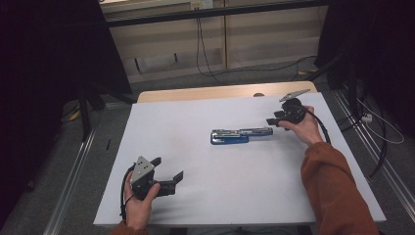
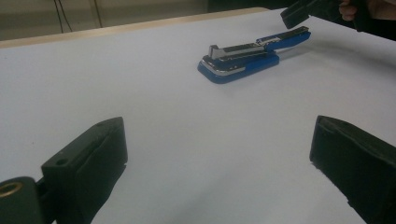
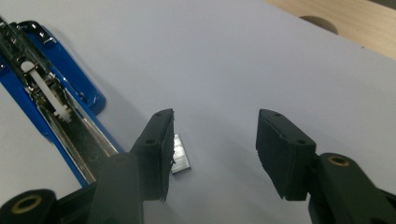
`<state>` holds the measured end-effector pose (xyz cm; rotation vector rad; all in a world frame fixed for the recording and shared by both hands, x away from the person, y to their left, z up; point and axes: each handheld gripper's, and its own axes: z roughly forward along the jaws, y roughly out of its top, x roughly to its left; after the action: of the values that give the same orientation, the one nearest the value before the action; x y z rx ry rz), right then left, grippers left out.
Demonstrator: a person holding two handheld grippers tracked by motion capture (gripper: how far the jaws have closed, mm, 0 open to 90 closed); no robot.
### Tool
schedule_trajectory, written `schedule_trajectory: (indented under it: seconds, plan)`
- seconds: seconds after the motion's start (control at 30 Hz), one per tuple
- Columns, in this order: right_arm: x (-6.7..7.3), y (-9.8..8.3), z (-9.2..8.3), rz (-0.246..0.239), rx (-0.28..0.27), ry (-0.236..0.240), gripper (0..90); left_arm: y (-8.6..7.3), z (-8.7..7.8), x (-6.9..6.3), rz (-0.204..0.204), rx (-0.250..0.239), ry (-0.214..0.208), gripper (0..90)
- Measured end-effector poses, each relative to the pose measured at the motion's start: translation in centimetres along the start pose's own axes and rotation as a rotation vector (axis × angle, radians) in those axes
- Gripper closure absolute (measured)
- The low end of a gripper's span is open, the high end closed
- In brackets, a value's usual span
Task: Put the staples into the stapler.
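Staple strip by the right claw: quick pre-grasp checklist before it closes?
1. Staple strip lying flat on the table: ok.
2. Strip centred in the right claw: not ok, it sits right beside one finger, partly hidden behind it.
3. Right claw wide enough to take the strip: ok, jaws apart, nothing pressed.
4. Blue stapler opened flat, empty channel exposed: ok.
5. Claw clear of the stapler: cannot tell, the finger stands close to its open channel.
6. Left claw out of the way: ok, open, near the table's front edge.
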<state>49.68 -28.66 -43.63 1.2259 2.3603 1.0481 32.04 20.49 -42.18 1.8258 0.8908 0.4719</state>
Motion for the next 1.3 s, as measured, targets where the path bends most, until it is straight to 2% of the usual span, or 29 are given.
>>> schedule_trajectory:
  seconds: [0.23,0.53,0.77,0.97,1.13,1.3]
  plan:
    - [0.1,-0.2,0.7,-0.004,0.033,0.033,53.0,0.0,0.0,0.0,0.001,-0.001,-0.003,4.2]
    - [-0.1,-0.4,1.2,-0.002,0.061,0.057,54.8,0.0,0.0,0.0,0.002,0.004,-0.006,4.2]
    - [-0.3,-0.4,1.3,-0.006,0.072,0.094,62.3,0.0,0.1,0.0,0.003,0.005,-0.008,4.2]
    - [-0.6,-0.6,1.3,0.008,0.073,0.1,63.9,-0.1,0.1,0.0,0.006,0.01,-0.009,4.2]
    - [-1.0,-0.7,1.0,0.011,0.076,0.086,68.6,-0.1,0.1,0.0,0.004,0.011,-0.01,4.3]
    - [-1.0,-0.8,1.0,0.001,0.072,0.104,72.4,-0.1,0.1,0.0,0.008,0.012,-0.009,4.3]
